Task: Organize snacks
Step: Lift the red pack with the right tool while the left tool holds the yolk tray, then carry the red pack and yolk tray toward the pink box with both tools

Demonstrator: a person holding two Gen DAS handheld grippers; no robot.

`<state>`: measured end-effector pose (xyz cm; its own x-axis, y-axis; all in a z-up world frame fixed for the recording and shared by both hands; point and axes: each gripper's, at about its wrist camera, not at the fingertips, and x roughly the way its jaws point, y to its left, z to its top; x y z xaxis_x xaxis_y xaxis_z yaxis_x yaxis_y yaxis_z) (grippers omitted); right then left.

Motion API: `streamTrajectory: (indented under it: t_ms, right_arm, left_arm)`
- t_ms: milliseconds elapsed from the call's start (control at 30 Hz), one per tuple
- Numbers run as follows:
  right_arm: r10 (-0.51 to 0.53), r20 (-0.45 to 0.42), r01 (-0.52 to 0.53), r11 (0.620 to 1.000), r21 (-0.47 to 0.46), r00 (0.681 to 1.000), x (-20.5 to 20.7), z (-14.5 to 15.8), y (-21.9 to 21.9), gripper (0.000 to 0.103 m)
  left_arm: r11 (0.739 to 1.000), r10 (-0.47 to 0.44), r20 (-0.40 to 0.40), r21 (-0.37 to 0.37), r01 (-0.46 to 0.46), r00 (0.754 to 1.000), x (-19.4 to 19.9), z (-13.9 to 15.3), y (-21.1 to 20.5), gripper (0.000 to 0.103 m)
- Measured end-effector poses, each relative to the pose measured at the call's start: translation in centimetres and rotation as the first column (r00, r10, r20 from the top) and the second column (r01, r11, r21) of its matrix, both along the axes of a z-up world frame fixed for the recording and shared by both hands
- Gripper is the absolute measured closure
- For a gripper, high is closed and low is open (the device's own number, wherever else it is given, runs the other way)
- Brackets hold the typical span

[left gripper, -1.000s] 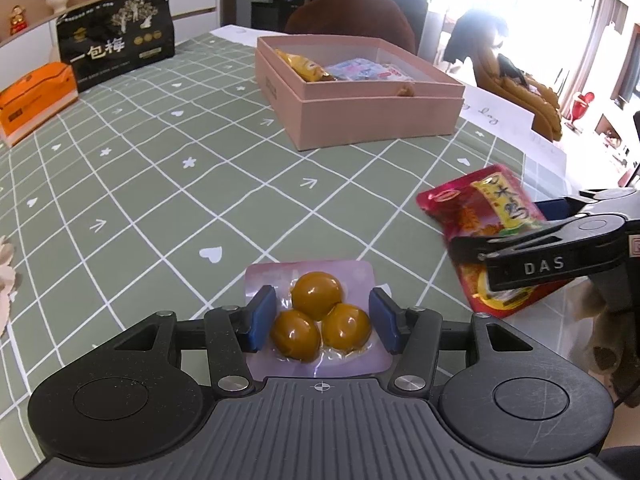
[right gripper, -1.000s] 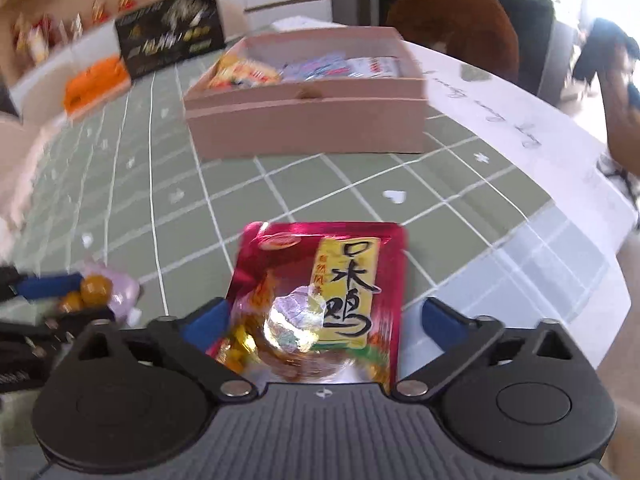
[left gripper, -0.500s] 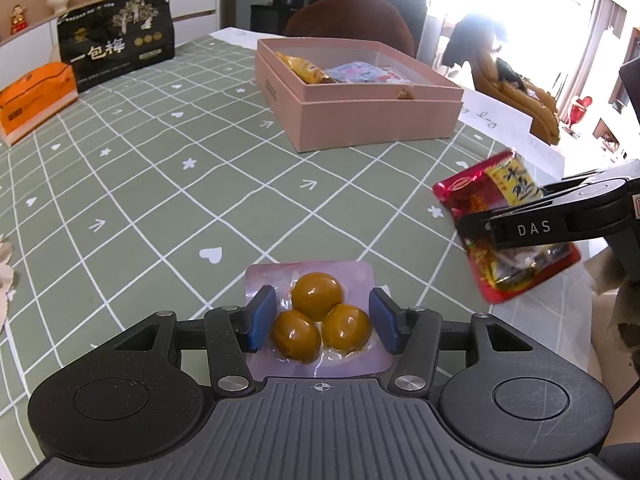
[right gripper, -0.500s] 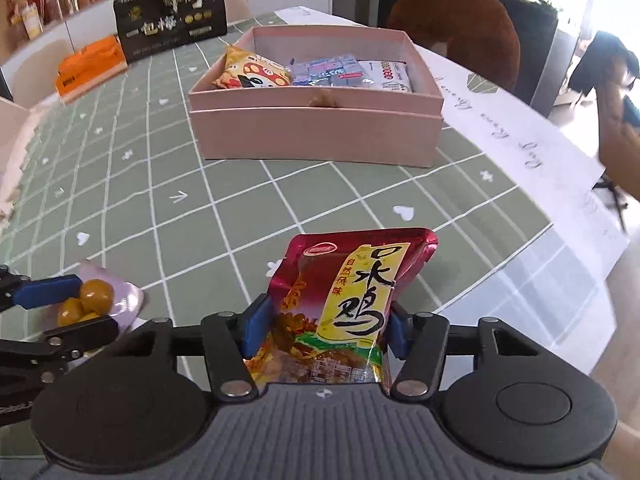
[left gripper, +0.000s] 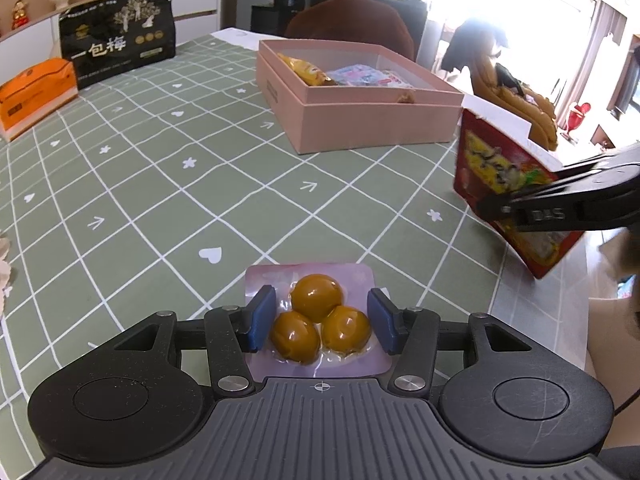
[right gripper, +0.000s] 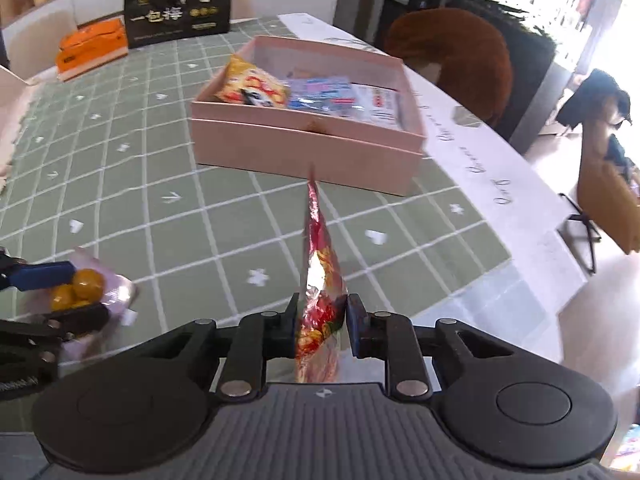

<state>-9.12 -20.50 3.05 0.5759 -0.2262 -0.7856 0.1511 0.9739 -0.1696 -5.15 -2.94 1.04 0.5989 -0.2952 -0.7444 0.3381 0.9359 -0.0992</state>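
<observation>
My left gripper (left gripper: 319, 320) has its blue pads on either side of a clear pink pack of three brown eggs (left gripper: 318, 312) lying on the green checked tablecloth (left gripper: 160, 184); the pads touch the pack's sides. My right gripper (right gripper: 320, 320) is shut on a red snack packet (right gripper: 320, 276), held edge-on and lifted off the table. The packet also shows in the left wrist view (left gripper: 504, 184) at the right. A pink open box (right gripper: 304, 148) with several snack packs inside stands beyond, also seen in the left wrist view (left gripper: 360, 120).
A black bag with gold characters (left gripper: 116, 52) and an orange box (left gripper: 36, 96) stand at the far left of the table. A white paper strip (right gripper: 492, 176) runs along the table's right edge. A brown chair (right gripper: 452, 52) stands behind the box.
My right gripper closed on the red packet, lifted it off the table and turned it edge-on. My left gripper and the egg pack have stayed put.
</observation>
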Motion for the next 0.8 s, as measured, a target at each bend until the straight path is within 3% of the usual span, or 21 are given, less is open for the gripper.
streamTrajectory:
  t_ms: [233,467,800]
  right_arm:
    - [-0.056,-0.012,0.057,0.990,0.126,0.998,2.4,-1.6,-1.8,0.075]
    - [-0.083,-0.001,0.082,0.976,0.202,0.997,1.0,-0.6,-3.1,0.082]
    - [-0.093,0.040,0.074,0.936,0.343,0.995,-1.0,0.0,-4.0,0.083]
  left_arm:
    - [1.000,-0.003,0.001,0.005,0.003,1.000,0.0,0.0,0.0,0.047]
    - [1.000,0.024,0.010,0.003,-0.024,1.000,-0.2,-0.1,-0.1,0.047]
    - [0.999,0.049,0.013,0.016,-0.049,0.999,-0.1,0.2,-0.4,0.051]
